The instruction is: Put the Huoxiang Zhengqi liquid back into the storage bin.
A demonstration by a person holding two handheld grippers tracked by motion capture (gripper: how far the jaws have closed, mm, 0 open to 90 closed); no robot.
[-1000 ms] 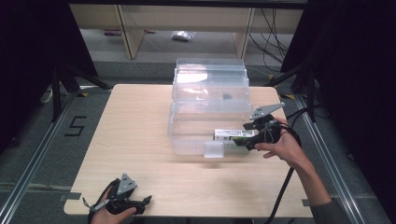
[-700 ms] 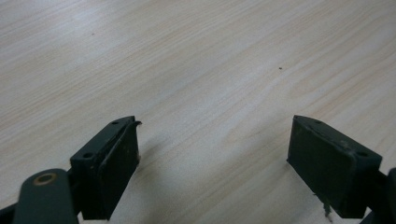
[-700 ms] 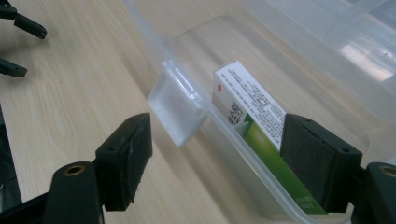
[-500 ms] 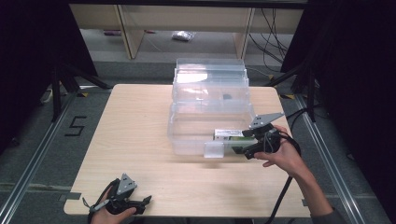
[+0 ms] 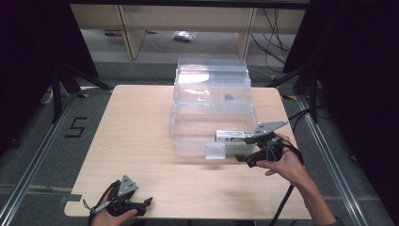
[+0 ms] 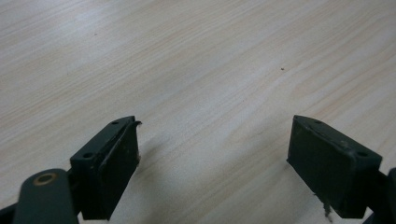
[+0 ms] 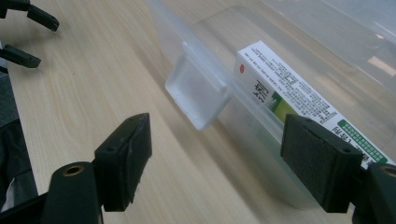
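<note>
White carton (image 7: 299, 100) with green print and small text lies flat inside clear plastic bin (image 5: 188, 141); right tongs (image 7: 224, 158) spread, left tongs (image 6: 215, 172) spread over desk (image 5: 136, 122)

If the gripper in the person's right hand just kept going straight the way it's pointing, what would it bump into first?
Probably the clear plastic box: the right gripper has open, empty jaws aimed at its near wall, beside the latch tab. The white carton lies behind that wall. Depth is hard to judge.
</note>
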